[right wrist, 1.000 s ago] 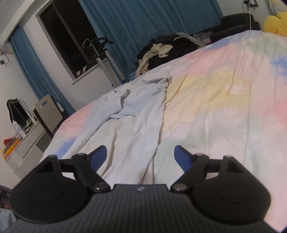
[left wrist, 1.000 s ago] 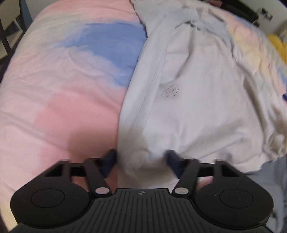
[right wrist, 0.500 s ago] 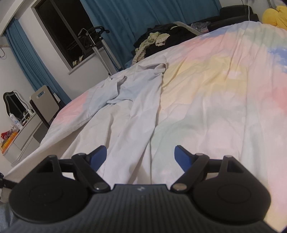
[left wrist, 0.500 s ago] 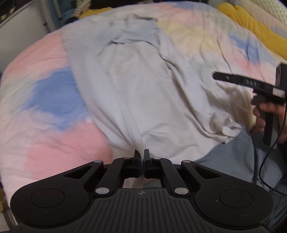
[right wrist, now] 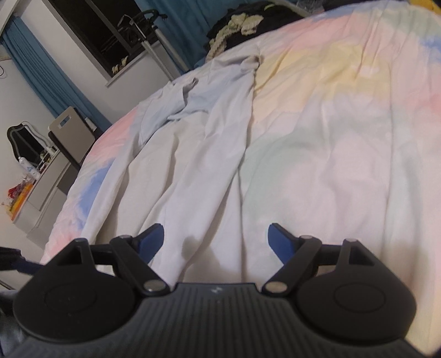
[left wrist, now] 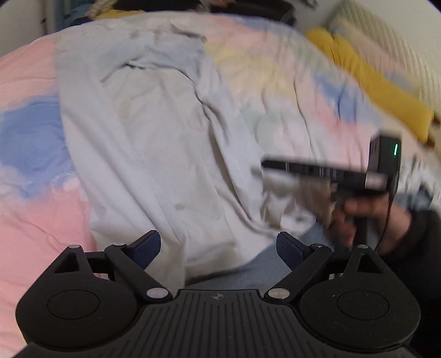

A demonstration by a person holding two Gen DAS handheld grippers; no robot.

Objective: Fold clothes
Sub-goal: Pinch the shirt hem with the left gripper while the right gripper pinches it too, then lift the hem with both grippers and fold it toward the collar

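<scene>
The pale shirt (left wrist: pixel 154 154) lies rumpled on the pastel bedspread (left wrist: pixel 33 209). The left gripper (left wrist: pixel 217 247) has just sprung wide over its hem, pinching nothing. The right gripper (right wrist: pixel 216 238) hovers agape over the cloth.

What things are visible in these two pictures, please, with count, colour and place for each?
garment: one, pale grey-white, spread lengthwise on the bed, wrinkled.
bed cover: one, pastel pink, yellow and blue, under the garment.
pillow: one, mustard yellow, far right of the bed.
clothes pile: one, dark and cream, beyond the bed.
curtain: blue, beside the dark window.
chair: one, grey, left of the bed.
left gripper: black, blue pads, just opened, nothing between.
right gripper: black, open over the garment.
hand: one, holding the right gripper.
</scene>
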